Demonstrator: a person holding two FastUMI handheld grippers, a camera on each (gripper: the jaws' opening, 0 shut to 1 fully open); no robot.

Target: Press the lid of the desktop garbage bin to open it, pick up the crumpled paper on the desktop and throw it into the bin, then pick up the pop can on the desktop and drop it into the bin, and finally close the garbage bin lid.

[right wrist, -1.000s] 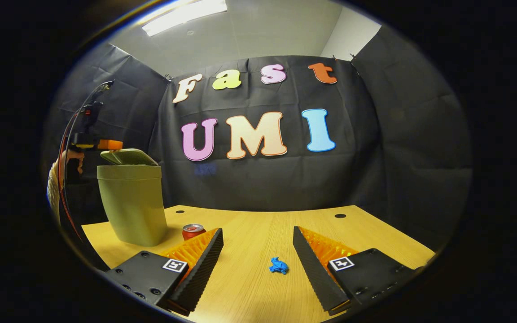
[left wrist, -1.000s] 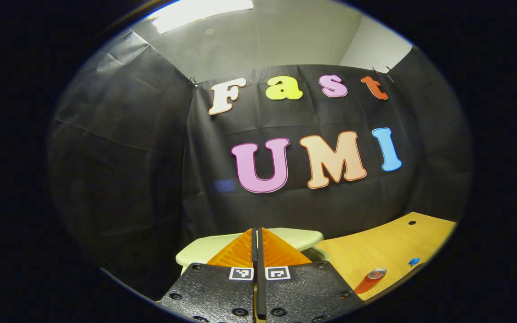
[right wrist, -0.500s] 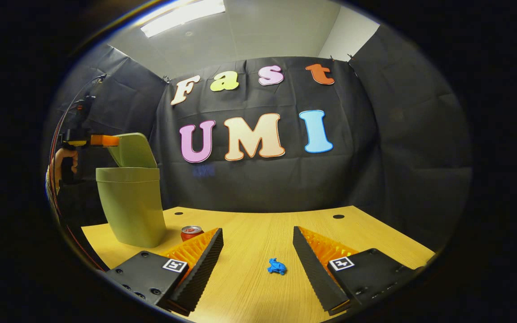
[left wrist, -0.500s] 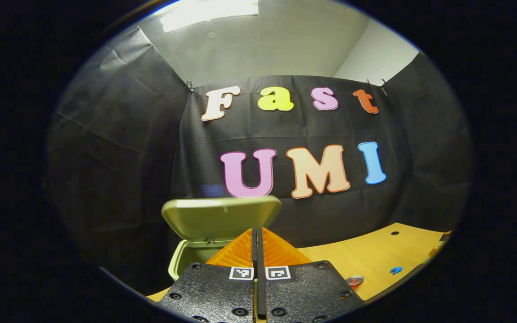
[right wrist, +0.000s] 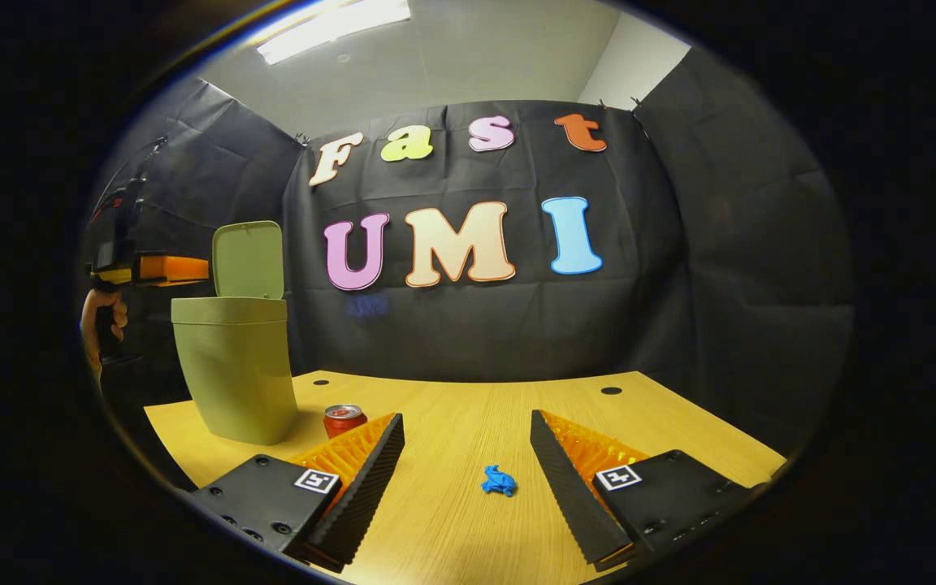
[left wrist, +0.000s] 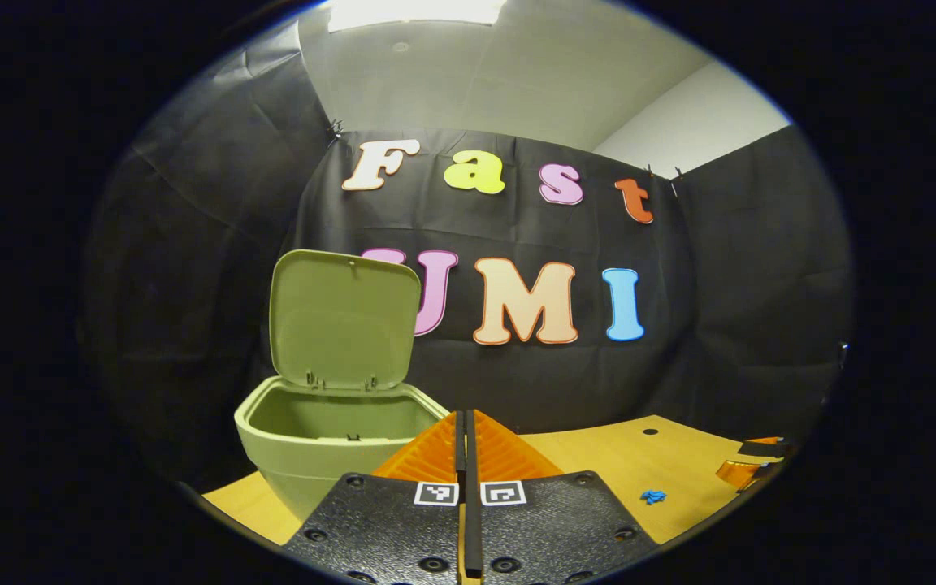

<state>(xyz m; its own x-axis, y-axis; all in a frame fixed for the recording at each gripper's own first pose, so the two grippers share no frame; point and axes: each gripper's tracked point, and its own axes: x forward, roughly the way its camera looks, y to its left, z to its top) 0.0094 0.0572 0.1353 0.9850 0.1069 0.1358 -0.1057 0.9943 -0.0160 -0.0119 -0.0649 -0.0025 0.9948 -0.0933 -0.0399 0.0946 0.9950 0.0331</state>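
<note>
The bin [right wrist: 234, 370] is showing a soft green, and its lid [left wrist: 344, 319] is the same green inside and out. The pop can [right wrist: 343, 420], sitting just beside one finger of the right gripper [right wrist: 467, 451], is looking red with a shiny silver top. The crumpled paper [right wrist: 499, 482], lying between those wide-apart fingers, is bright blue. The table [right wrist: 468, 414] is glowing yellow-brown with thin wood lines and small dark round holes. Little black-and-white square patterns are sitting on the left gripper [left wrist: 465, 431], near its closed fingers.
</note>
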